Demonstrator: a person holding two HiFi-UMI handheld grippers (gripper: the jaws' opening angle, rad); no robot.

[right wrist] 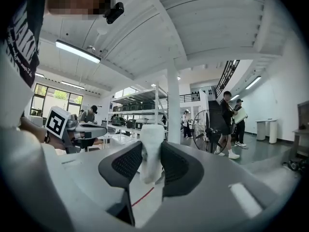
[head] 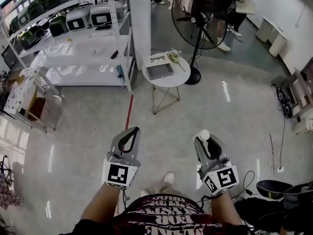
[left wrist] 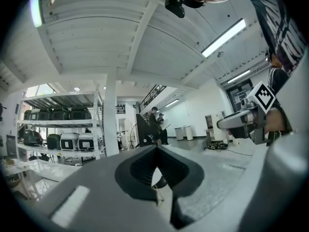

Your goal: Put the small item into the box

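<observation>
1. Dark red printed shirt [head: 168, 215] and two bare forearms fill the bottom of the head view, with both grey two-jaw grippers held out over a pale, glossy floor [head: 73, 131].
2. Right gripper [head: 204, 140] is clamped on the small item [head: 204, 134], a white, soft-looking, roughly cylindrical piece with a rounded top that stands upright and pokes above the jaw tips.
3. Seen from the right gripper view, the small item [right wrist: 152, 134] sits squeezed between the black ribbed pads [right wrist: 126, 163] of the right gripper [right wrist: 151, 151]; its surface looks matte and slightly lumpy.
4. Left gripper [head: 131, 132] carries nothing; in the left gripper view its jaw tips [left wrist: 155, 148] meet, leaving only the hollow between the dark pads behind them.
5. Well ahead of both grippers stands a round white side table [head: 182, 79] on thin metal legs, bearing a shallow grey rectangular box [head: 160, 71] and a pair of dark-framed spectacles [head: 157, 58] beside it.
6. Just right of the table rises a black pedestal fan [head: 198, 18]; to its left, white metal shelving [head: 88, 43] holds rows of dark and grey equipment.
7. Red floor line [head: 129, 110] runs from the shelving's foot towards the left gripper.
</observation>
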